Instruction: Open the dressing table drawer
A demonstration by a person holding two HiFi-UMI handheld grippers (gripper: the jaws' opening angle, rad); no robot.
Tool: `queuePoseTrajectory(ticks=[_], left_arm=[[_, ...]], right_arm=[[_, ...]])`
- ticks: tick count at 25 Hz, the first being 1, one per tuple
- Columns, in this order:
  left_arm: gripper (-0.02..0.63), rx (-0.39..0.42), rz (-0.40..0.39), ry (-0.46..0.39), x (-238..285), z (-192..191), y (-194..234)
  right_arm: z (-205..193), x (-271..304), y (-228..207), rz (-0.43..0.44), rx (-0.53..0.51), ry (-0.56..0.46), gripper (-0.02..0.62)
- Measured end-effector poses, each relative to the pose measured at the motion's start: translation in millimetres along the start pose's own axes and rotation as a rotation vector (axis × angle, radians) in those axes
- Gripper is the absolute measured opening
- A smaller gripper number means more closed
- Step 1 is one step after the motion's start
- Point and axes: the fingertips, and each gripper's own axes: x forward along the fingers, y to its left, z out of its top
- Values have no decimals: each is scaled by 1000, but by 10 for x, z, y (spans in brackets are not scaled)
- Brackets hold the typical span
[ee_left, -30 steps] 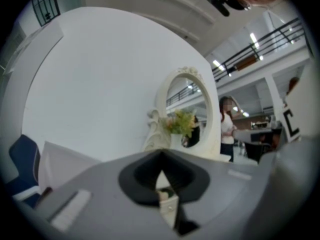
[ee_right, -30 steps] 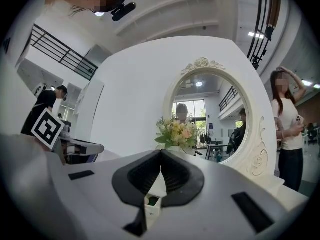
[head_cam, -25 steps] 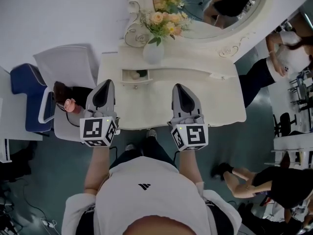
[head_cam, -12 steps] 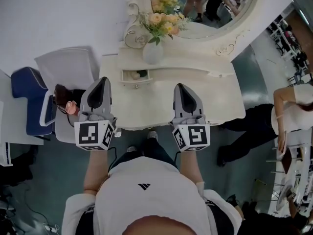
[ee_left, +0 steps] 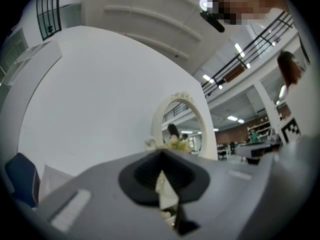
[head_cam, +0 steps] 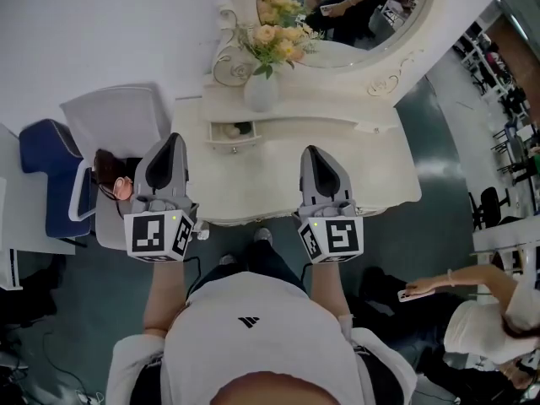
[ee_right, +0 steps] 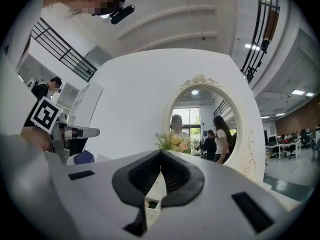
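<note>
From where I stand I count one cream-white dressing table (head_cam: pixel 371 167), with one small open drawer (head_cam: pixel 234 132) in its top tier and one oval mirror (head_cam: pixel 359 15) in a carved white frame. There is one round white vase (head_cam: pixel 261 93), holding one bunch of peach and yellow flowers (head_cam: pixel 274 36). I count two chairs, one white chair (head_cam: pixel 118 112) and one blue chair (head_cam: pixel 46 171). There are two grey grippers, the left gripper (head_cam: pixel 171 142) and the right gripper (head_cam: pixel 312 153), each with one black-and-white marker cube (head_cam: pixel 157 234).

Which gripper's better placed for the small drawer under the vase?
Left. The left gripper lies close beside the small drawer; the right gripper is farther off, over the middle of the table. Both have shut jaws.
</note>
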Motion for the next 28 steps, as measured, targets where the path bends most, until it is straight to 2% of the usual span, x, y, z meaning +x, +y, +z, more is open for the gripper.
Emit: queuePoseTrajectory(ticks=[28], left_arm=[[9, -15, -4, 0, -179, -4, -97]], right_arm=[[61, -208, -6, -27, 2, -19, -11]])
